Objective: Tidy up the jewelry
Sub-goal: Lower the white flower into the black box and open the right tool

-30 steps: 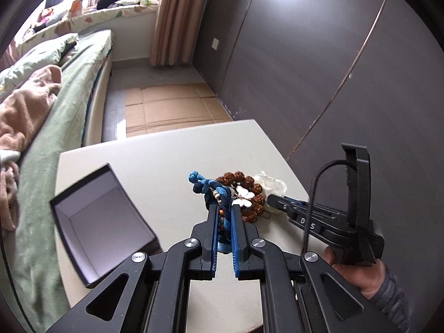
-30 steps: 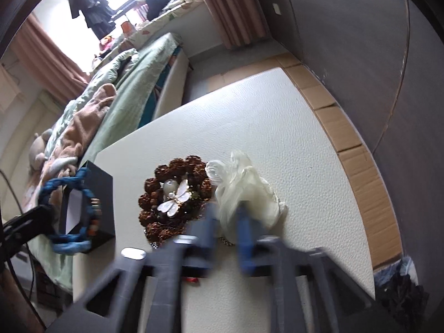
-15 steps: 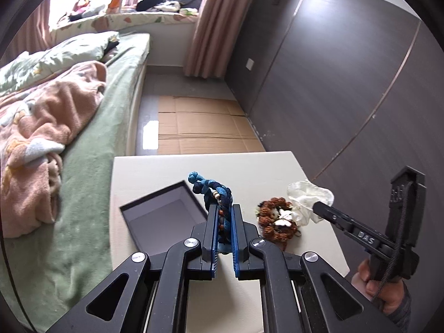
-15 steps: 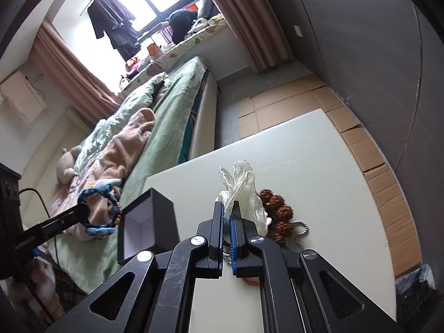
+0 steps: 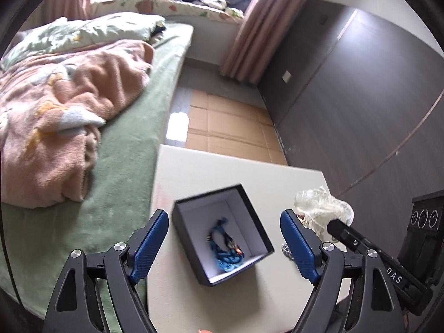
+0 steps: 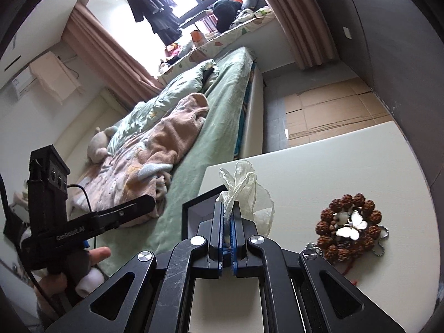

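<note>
Released since the earlier frame: blue braided cord bracelet (image 5: 224, 252), now inside the open black square box (image 5: 249, 222). Left gripper (image 5: 224, 245) spread wide above box. Right gripper (image 6: 227, 230) clamped on sheer white organza pouch (image 6: 244, 194), right of box, over cream tabletop (image 6: 333, 166).

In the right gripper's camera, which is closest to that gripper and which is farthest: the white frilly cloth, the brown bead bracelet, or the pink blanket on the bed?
1. White frilly cloth: pinched between the right gripper fingers, so nearest.
2. Brown bead bracelet: on the table to the right, with a butterfly charm on it.
3. Pink blanket: far left, up on the bed beyond the table.
</note>
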